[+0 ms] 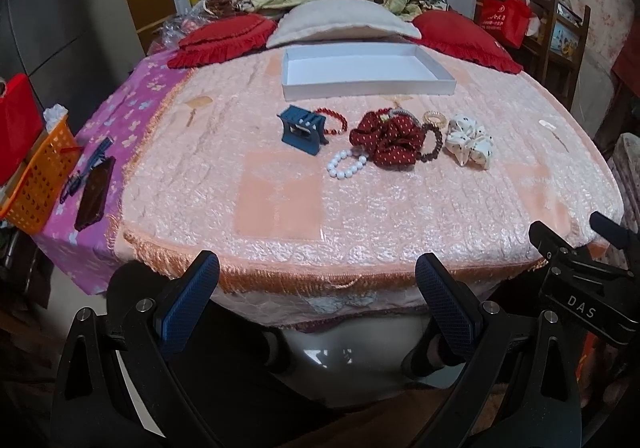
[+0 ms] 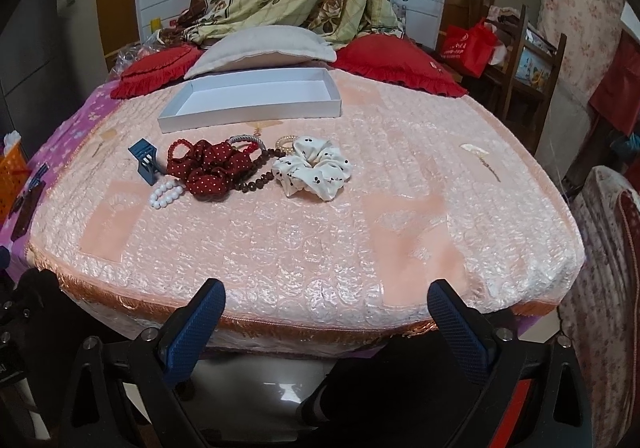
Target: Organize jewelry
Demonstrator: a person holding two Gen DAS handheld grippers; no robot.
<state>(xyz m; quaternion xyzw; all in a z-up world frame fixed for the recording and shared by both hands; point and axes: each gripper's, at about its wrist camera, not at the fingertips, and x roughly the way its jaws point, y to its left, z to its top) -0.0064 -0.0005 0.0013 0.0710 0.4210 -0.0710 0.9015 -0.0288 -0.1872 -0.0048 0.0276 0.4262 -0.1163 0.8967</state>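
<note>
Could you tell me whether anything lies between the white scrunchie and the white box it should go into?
Mostly clear: only bare bedspread lies behind the white scrunchie toward the box, though a small gold hair tie sits at its far-left edge.

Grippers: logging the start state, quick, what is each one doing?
Left gripper: open, holding nothing.
Right gripper: open, holding nothing.

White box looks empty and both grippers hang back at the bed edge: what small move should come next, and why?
Probably the right gripper should advance toward the white scrunchie. Both grippers are open and holding nothing, the white box holds nothing, and the scrunchie lies at the right end of the pile, mostly clear of the other pieces.
</note>
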